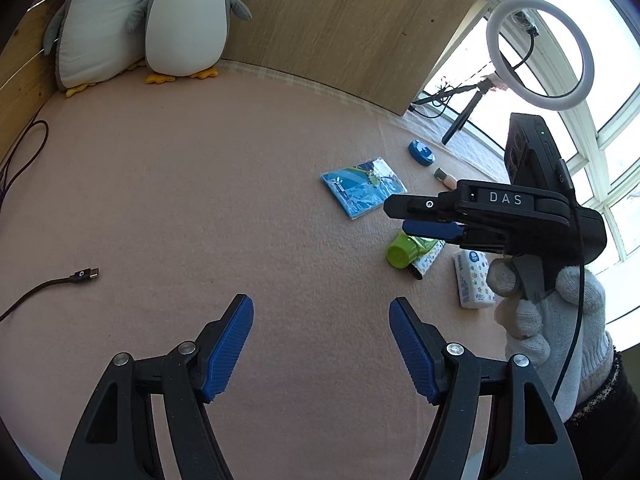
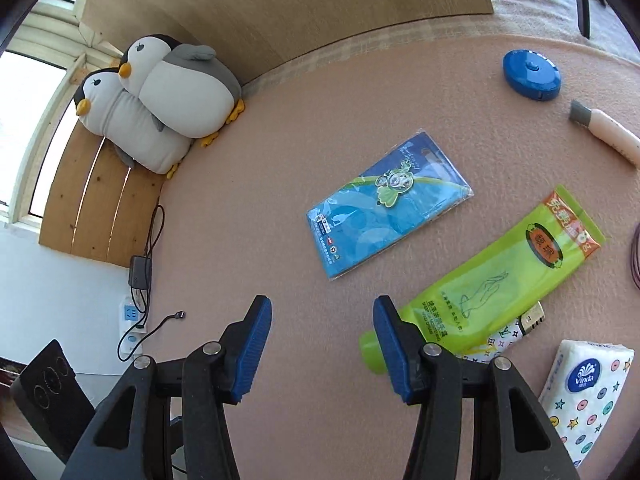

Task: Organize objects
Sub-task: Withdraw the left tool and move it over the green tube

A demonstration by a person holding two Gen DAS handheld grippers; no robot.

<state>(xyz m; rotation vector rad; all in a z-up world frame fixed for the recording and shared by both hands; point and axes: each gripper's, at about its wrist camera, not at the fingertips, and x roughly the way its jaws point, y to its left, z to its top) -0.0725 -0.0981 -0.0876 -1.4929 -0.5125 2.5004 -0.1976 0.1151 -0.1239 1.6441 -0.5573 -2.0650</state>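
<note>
Left gripper (image 1: 321, 344): its two blue fingers are spread wide. Nothing is between them. It hangs over a bare part of the pink blanket (image 1: 200, 200).

Right gripper (image 2: 322, 344): wide apart too, with nothing in it. Its right finger sits just in front of the cap end of the green tube (image 2: 492, 288). I cannot tell if they touch. In the left wrist view it is seen from the side, above the things, held by a hand in a white glove (image 1: 552, 320).

Green tube: lies flat on the blanket, cap toward the right gripper. It rests partly on a small patterned pouch (image 2: 508, 336).

Blue packet (image 2: 388, 204): flat on the blanket, near the tube but apart from it.

Tissue pack (image 2: 584, 396): white with stars and buttons, just beside the pouch, at the right edge.

Blue round tape measure (image 2: 531, 75): farther back, well apart from the packet.

Pale knife with a grey tip (image 2: 604, 130): near the tape measure.

Two penguin toys (image 2: 160, 100): stacked in the far corner against the wooden boards (image 2: 280, 8).

Cable end (image 1: 84, 275): lies on the blanket, to the left of the left gripper.

Ring light (image 1: 540, 52): stands by the window.
</note>
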